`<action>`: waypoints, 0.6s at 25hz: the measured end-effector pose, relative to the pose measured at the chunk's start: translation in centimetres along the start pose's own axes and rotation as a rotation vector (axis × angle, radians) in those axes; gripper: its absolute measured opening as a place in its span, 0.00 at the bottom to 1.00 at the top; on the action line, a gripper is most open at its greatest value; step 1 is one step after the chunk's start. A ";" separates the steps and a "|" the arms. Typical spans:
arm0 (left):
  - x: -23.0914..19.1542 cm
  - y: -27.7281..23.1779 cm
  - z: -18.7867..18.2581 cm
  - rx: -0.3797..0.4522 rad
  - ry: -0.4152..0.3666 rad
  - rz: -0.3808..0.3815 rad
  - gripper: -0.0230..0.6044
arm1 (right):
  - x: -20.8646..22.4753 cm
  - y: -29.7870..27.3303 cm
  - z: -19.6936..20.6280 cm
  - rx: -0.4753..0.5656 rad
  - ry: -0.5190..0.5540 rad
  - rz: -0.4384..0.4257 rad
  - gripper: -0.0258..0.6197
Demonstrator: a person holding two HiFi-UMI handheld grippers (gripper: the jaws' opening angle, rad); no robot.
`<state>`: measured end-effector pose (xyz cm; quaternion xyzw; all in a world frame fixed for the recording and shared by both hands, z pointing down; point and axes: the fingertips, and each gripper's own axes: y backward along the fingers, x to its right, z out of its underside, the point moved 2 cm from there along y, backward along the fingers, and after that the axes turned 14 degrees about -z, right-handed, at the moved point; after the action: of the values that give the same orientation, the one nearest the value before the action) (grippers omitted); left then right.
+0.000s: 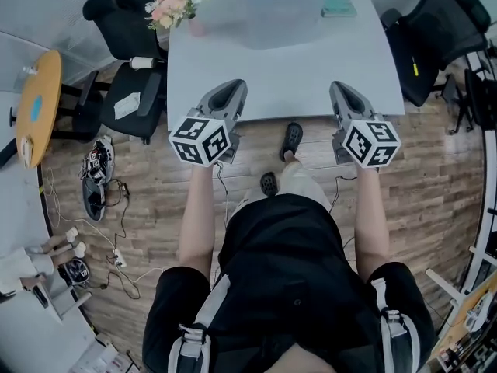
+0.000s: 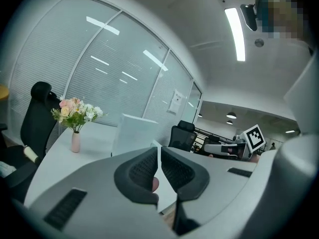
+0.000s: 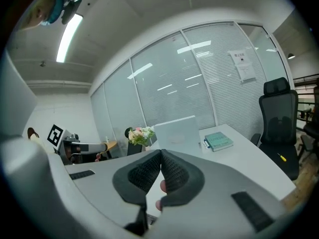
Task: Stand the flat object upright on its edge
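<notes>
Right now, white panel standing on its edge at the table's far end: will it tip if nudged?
Probably tips easily: the white panel stands on a thin edge, with no prop visible against it. Likely stiff, since its face looks flat and its top edge straight. May slide on the smooth table.

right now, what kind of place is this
Most likely an office meeting room: a white table with black office chairs around it, and a glass wall with blinds.

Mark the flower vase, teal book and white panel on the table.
flower vase (image 2: 76, 142), left gripper view, pink vase body.
teal book (image 3: 218, 141), right gripper view, cover centre.
white panel (image 3: 175, 131), right gripper view, front face.
</notes>
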<state>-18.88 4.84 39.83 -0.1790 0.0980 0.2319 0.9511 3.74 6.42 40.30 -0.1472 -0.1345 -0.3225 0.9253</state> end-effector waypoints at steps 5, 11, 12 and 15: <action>2.0 3.6 -1.3 0.064 -0.028 -0.012 0.09 | -3.6 3.6 -1.6 0.098 0.063 0.013 0.06; 5.0 6.6 -2.7 0.134 -0.026 0.026 0.09 | -7.0 6.5 -3.2 0.132 0.127 -0.009 0.06; 5.3 6.9 -2.7 0.138 -0.020 0.033 0.09 | -7.4 6.8 -3.4 0.133 0.136 -0.009 0.06; 6.3 7.2 -2.5 0.135 -0.008 0.040 0.09 | -8.0 7.7 -3.6 0.132 0.137 0.001 0.06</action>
<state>-17.10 12.40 33.69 -0.1117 0.1131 0.2444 0.9566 3.13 15.39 32.79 -0.0637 -0.0915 -0.3217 0.9403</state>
